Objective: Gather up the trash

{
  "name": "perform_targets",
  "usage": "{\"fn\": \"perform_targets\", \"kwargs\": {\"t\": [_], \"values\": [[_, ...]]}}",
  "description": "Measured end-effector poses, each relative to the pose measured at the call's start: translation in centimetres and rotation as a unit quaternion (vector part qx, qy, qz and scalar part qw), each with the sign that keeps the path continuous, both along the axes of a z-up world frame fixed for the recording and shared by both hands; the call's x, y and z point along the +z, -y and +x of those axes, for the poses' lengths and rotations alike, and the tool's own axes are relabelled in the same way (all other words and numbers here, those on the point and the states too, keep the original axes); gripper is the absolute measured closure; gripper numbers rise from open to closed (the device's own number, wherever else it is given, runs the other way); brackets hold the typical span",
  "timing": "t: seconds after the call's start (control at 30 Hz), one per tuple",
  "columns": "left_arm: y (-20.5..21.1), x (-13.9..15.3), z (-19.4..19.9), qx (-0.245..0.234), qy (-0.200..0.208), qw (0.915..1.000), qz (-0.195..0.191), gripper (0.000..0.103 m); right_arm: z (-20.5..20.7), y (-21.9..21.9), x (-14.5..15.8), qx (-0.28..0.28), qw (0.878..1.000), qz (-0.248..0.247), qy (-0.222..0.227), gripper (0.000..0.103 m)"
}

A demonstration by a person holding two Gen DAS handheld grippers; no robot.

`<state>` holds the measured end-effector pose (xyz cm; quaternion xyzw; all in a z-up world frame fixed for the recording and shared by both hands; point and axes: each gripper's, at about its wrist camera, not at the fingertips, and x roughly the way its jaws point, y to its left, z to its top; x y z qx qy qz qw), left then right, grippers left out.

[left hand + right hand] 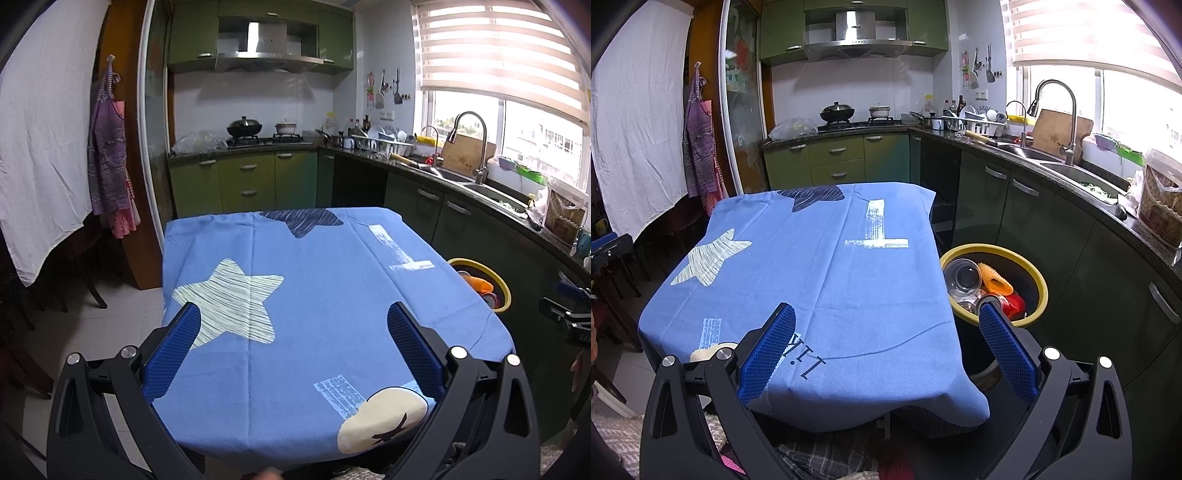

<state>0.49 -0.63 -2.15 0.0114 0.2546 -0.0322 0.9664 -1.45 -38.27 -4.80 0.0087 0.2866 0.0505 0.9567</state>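
A yellow-rimmed black trash bin point(1036, 277) stands on the floor right of the table. It holds a clear plastic cup point(964, 277), an orange ribbed item point(995, 282) and a red can point(1012, 304). The bin also shows in the left wrist view point(504, 291) past the table's right edge. My left gripper point(293, 321) is open and empty above the near part of the blue tablecloth point(314, 295). My right gripper point(886, 321) is open and empty over the table's near right corner, its right finger point(1006, 350) in front of the bin.
The table wears a blue cloth point(820, 266) with star prints. A dark counter with sink and faucet point(1067, 122) runs along the right. Green cabinets and a stove point(857, 123) stand behind. A white sheet point(40, 147) and aprons hang at left.
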Motion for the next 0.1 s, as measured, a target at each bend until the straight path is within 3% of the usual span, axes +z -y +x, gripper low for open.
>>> {"fn": "perform_targets", "kwargs": {"t": [0.1], "values": [[-0.4, 0.1, 2.3, 0.011, -0.006, 0.9999, 0.006, 0.007, 1.5, -0.5, -0.2, 0.012, 1.0, -0.01, -0.008, 0.005]]}}
